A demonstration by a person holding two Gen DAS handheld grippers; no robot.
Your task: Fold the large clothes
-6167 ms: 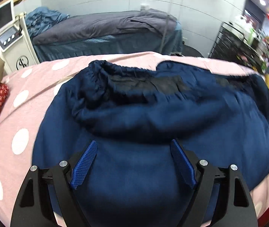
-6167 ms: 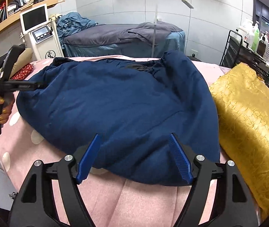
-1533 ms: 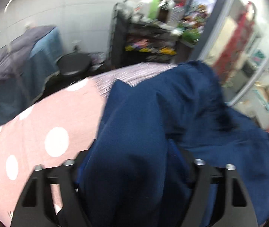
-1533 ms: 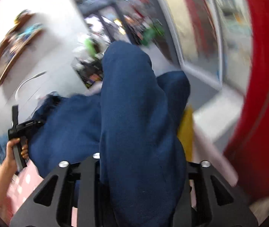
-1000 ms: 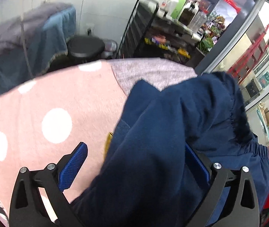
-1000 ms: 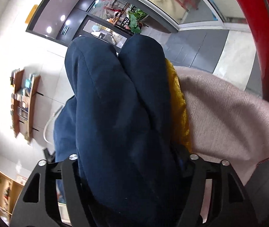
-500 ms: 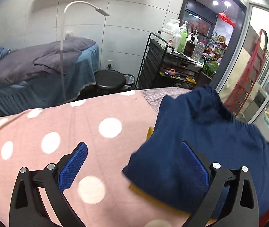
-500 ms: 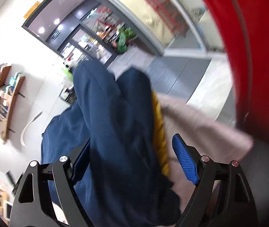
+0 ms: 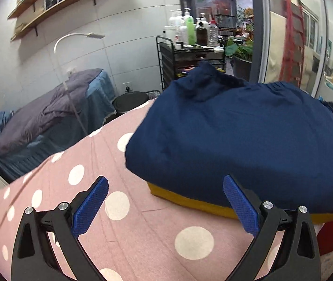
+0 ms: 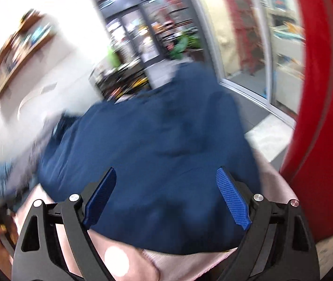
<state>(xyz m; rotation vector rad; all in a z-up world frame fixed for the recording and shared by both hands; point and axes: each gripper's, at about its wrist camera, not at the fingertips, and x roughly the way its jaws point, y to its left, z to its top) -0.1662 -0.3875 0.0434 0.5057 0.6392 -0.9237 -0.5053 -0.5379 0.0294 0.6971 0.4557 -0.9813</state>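
Large navy-blue fabric garment [image 9: 236, 140] lies bundled in a thick stack on a mustard-yellow cushion [image 9: 189, 201], atop the pink polka-dot bedspread [image 9: 131, 222]. My left gripper [image 9: 166, 207] and right gripper [image 10: 166, 197] hover spread wide, empty. I judge folding mostly done; top edge looks rumpled, maybe needs tidying.

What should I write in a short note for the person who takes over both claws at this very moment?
Left claw: open, empty, over the pink polka-dot bedcover.
Right claw: open, empty, just in front of the garment; its view is blurred.
The folded navy blue fabric garment lies bunched on the flat mustard-yellow cushion, at the bed's edge.
Done: garment folded into a compact bundle and released.
Left: judging by the uneven top edge, perhaps tidy it.
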